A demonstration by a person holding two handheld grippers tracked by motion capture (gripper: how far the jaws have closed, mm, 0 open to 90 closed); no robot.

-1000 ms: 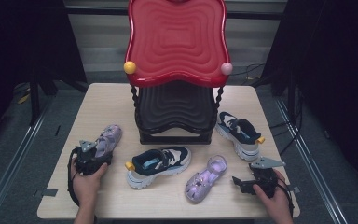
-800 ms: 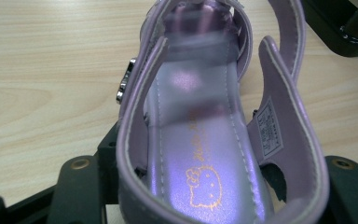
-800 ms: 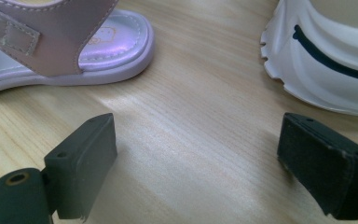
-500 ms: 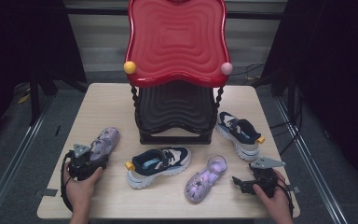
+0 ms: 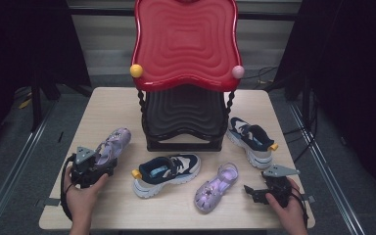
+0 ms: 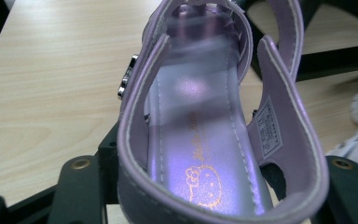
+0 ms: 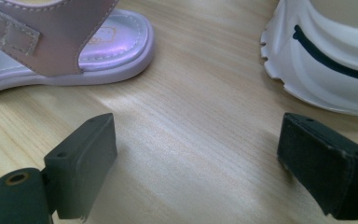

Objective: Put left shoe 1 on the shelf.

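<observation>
Near the left edge of the tabletop (image 5: 103, 103), a purple sandal (image 5: 111, 145) is held at its heel by the left gripper (image 5: 97, 165); in the left gripper view the heel strap (image 6: 223, 205) is seen lying between the two black jaws, which are closed about halfway onto it, with the toe pointing toward the black lower shelf (image 5: 183, 115) of the red-topped rack (image 5: 186, 44). Whether the toe is off the wood cannot be told. The grip is taken on a soft strap rather than on the sole, so it is judged that the sandal could swing, twist or slip out if it is carried quickly, and its toe could be caught on the shelf's front lip. Just right of it, toward the front edge, a navy-and-white sneaker (image 5: 165, 174) lies on its sole and could be clipped by a low carry. Further right, the second purple sandal (image 5: 216, 188) rests near the front edge, with the second sneaker (image 5: 251, 141) behind it, toward the right edge. At the front right corner the right gripper (image 5: 259, 192) rests low with its jaws set wide and nothing between them; in the right gripper view its pads (image 7: 86, 161) are seen apart over bare wood, the sandal's toe at upper left and a sneaker's white sole at upper right. A careless forward push from here could shove that sandal sideways instead of straddling it.
</observation>
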